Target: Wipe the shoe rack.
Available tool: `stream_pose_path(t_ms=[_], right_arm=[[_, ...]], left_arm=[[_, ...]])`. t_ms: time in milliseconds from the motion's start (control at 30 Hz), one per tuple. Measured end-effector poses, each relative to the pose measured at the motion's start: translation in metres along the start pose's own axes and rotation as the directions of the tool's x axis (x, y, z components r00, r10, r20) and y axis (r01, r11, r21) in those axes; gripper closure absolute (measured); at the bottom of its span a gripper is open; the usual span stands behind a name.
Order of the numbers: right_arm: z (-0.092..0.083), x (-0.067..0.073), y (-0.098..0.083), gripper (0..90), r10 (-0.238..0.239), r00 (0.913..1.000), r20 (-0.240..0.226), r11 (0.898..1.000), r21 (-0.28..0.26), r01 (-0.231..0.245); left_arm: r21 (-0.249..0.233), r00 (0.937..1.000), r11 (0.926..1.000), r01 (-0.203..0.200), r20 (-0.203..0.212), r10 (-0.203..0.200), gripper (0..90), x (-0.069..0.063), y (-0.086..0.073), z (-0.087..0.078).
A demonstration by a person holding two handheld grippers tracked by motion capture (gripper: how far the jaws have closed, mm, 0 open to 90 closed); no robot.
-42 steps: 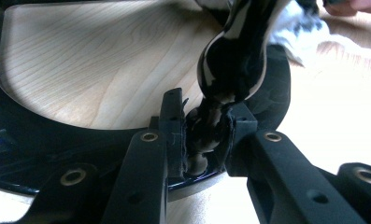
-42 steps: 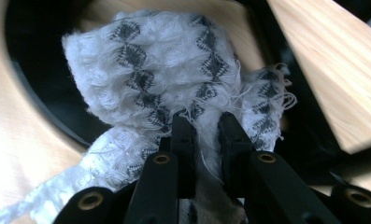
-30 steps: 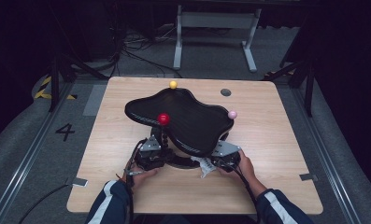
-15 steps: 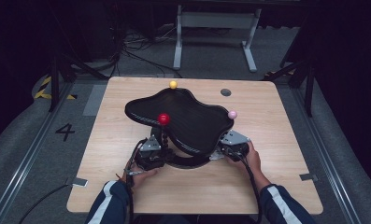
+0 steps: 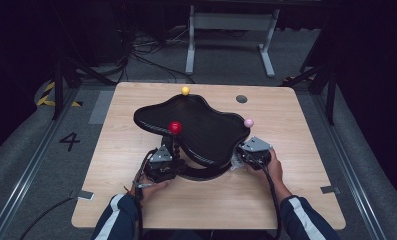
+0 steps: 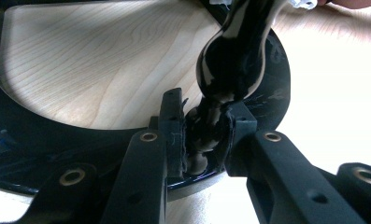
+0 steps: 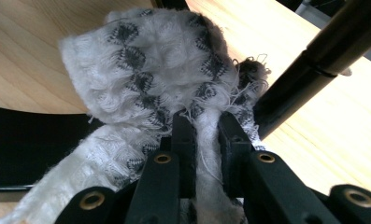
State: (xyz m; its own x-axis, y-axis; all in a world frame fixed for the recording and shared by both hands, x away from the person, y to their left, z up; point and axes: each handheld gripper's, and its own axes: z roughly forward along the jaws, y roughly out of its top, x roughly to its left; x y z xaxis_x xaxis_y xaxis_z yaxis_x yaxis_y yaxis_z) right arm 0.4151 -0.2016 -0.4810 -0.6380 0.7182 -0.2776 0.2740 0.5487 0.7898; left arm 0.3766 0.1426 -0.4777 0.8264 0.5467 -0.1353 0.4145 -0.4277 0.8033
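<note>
**Here, both grippers work under a black stand**

Seen from the high view, I hold the left gripper [image 5: 172,159] low at the near side of the black stand [image 5: 196,127], forearm coming in from the table's [image 5: 306,200] near edge; the right gripper [image 5: 243,157] sits at the stand's near right rim below a pink ball [image 5: 248,122]. A "4" [image 5: 69,141] is marked on the floor.

In the left gripper view, my jaws are clamped on the stand's glossy black post [image 6: 216,116], just above its ring base [image 6: 276,88].

In the right gripper view, my jaws pinch a white patterned cloth [image 7: 150,79], narrow, beside a black rod [image 7: 323,51].
</note>
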Motion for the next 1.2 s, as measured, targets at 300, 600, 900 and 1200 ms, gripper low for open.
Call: stream_pose_path(t_ms=[300,600,900,1200], right_arm=[[-0.004,0.033,0.012,79.7,-0.072,0.9902,-0.119,0.997,-0.02,0.07],[-0.006,0.043,0.013,79.3,-0.062,0.9772,-0.203,0.997,-0.056,0.052],[-0.002,0.021,0.007,79.3,-0.001,0.9889,-0.148,0.999,-0.039,-0.005],[0.0,0.001,0.002,79.4,0.022,0.9969,-0.076,1.0,-0.01,-0.023]], left_arm=[[-0.004,1.0,1.0,0.004,0.001,-0.004,74.3,0.0,0.0,0.0],[-0.008,1.0,1.0,0.005,0.006,-0.005,74.3,0.0,0.0,0.001],[-0.008,1.0,1.0,0.005,0.007,-0.005,74.2,0.0,0.0,0.0],[-0.008,1.0,1.0,0.005,0.007,-0.005,74.2,0.0,0.0,0.0]])
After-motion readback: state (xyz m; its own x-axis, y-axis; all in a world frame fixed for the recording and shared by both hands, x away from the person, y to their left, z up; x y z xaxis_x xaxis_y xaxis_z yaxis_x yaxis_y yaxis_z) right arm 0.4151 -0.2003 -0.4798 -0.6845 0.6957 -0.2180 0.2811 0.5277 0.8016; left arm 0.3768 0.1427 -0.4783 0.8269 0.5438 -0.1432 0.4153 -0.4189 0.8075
